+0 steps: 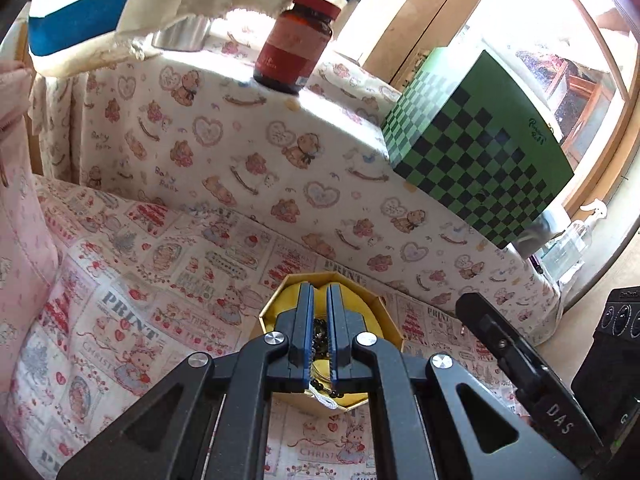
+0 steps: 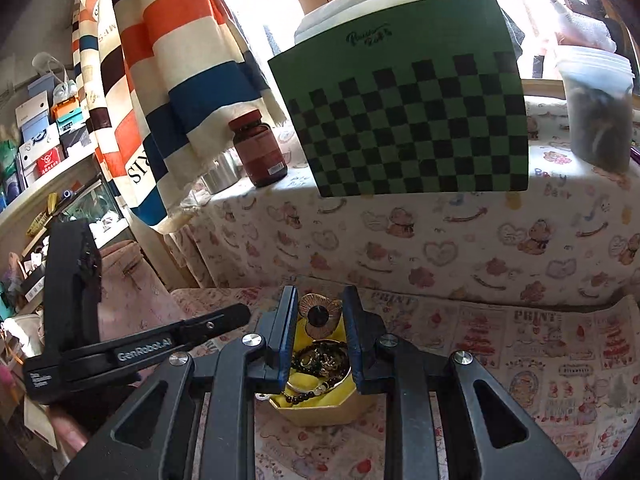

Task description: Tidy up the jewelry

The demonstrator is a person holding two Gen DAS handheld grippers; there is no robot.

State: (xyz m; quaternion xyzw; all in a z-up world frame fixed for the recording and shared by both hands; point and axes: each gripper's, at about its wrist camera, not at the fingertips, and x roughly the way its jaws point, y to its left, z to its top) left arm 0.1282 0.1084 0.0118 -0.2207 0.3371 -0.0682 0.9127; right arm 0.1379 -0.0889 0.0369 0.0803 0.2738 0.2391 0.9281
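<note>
Both claws are hovering over a gold octagonal jewelry box (image 2: 316, 408) sitting on the printed cloth (image 1: 120, 300) at six o'clock. Left claw (image 1: 320, 332) is pinched together; whether it grips anything I cannot tell, though a dark bead bracelet (image 1: 320, 336) shows between its fingers. Right claw (image 2: 320, 336) is standing partly apart, empty, framing a round gold brooch (image 2: 320, 314) at twelve o'clock of the box. Beads are probably light, limp and slippery, so taking one strand midway seems safest.
</note>
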